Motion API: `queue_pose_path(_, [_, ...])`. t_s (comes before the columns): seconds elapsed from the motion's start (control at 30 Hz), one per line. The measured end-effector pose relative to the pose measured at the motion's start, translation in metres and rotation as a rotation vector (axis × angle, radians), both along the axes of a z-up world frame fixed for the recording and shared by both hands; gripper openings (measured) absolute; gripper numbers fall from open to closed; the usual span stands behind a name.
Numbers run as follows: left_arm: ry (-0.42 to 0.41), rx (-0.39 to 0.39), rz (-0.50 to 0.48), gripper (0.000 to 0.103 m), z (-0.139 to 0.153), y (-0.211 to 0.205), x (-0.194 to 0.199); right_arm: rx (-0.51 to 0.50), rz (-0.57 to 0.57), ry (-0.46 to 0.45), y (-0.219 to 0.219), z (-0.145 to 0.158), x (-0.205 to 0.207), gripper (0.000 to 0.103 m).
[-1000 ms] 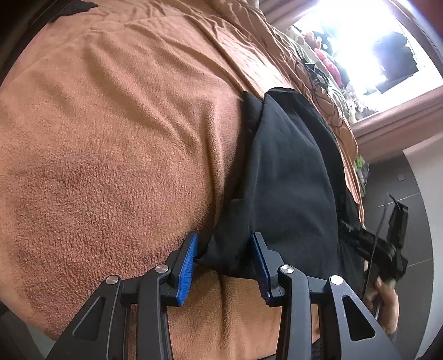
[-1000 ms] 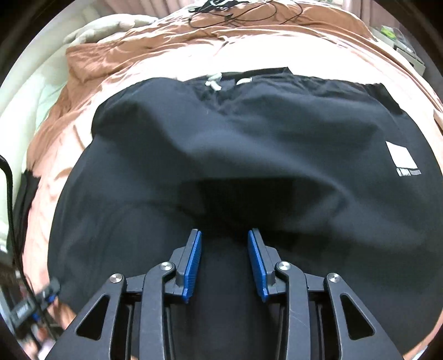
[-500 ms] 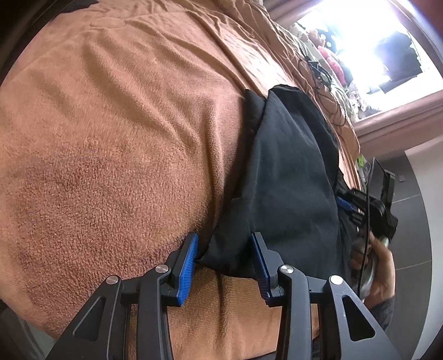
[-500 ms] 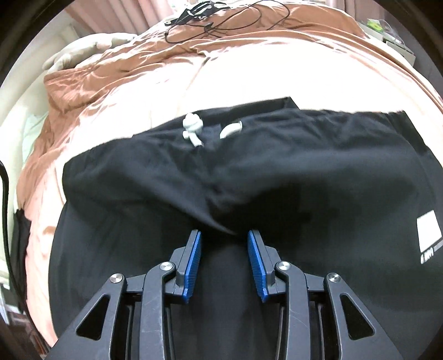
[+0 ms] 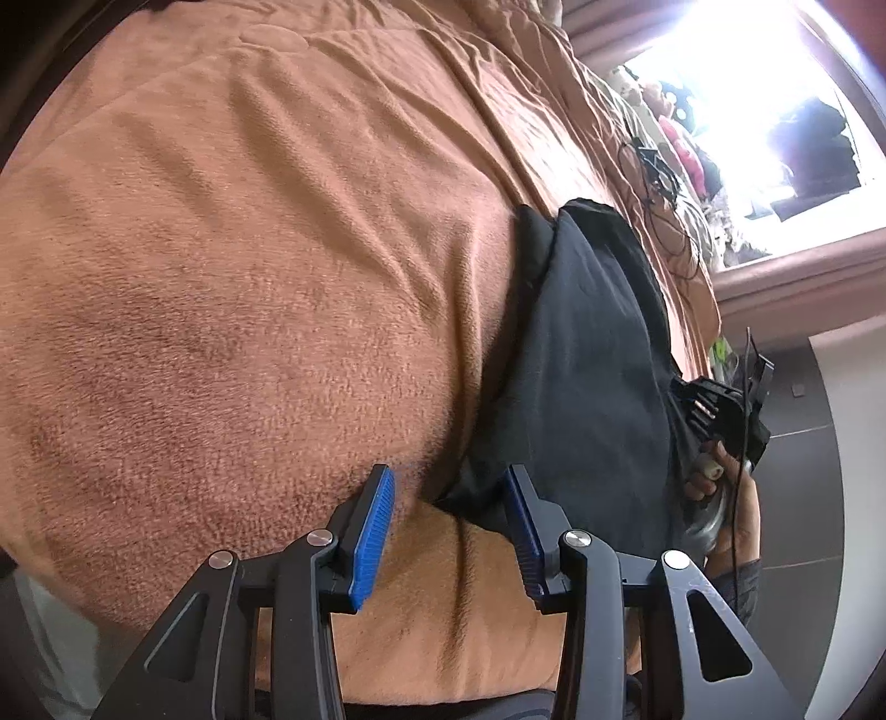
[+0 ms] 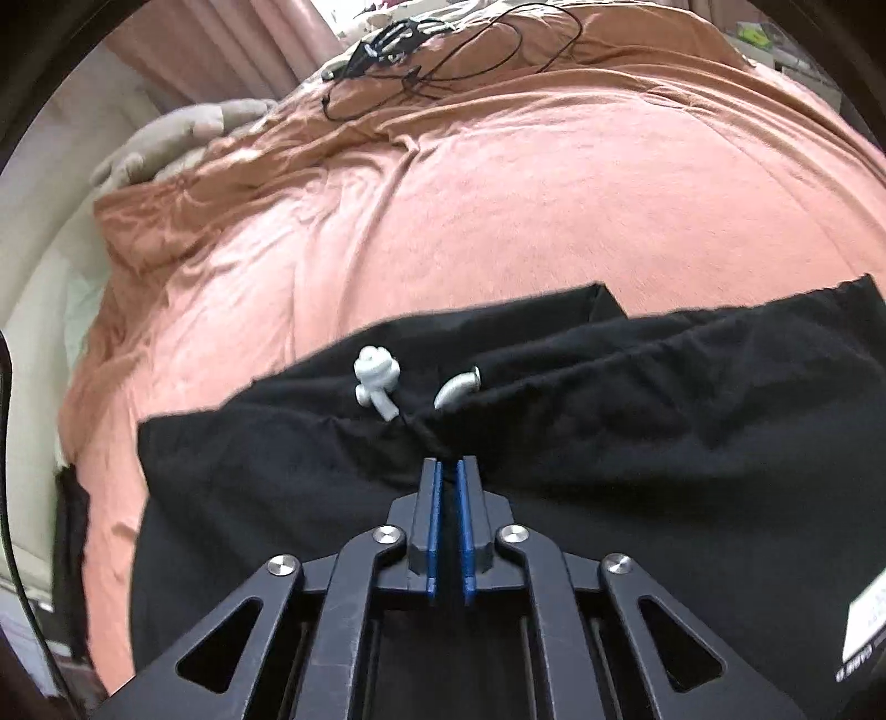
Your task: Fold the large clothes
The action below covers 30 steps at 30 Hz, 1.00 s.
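Black shorts (image 6: 637, 443), white drawstring (image 6: 376, 379), right jaws pinching waistband; left jaws wide

Right gripper (image 6: 449, 476): we see our jaws drawn nearly together, only a thin gap between the blue pads, pinching a ridge of black cloth.
Black garment (image 6: 637, 443): it spreads across the lower half of our view, lying on the bed, its folded upper edge bunched just ahead of the jaws.
Drawstring (image 6: 376, 379): we see a knotted white end and a second loose white end resting on the garment's upper edge, just beyond our fingertips.
Label (image 6: 864, 615): a white patch at the garment's lower right.
Bed cover (image 6: 526, 210): orange-brown, rumpled.
Cables (image 6: 421, 50): black, tangled, well apart at the far edge.
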State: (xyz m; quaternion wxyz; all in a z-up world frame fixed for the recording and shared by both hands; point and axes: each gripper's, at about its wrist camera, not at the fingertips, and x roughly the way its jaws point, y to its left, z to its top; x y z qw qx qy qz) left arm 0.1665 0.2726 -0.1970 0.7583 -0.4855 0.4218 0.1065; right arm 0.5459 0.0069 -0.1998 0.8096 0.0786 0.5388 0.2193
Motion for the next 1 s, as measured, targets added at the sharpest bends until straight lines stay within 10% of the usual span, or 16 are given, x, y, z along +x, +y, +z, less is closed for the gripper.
queue_pose_path(0.47, [-0.039,-0.16,0.031,0.043,-0.015,-0.005,0.006,0.139,-0.025,-0.07,-0.036,0.047,-0.021,0.006])
queue_pose_path(0.6, [-0.069,-0.208,0.041,0.043,-0.021,-0.005,0.008,0.176,-0.025,-0.07,-0.048,0.059,-0.044,0.036])
queue_pose_path(1.0, [-0.112,-0.223,0.044,0.039,-0.018,-0.005,0.023,0.182,0.073,0.009,-0.062,0.045,-0.139,0.037])
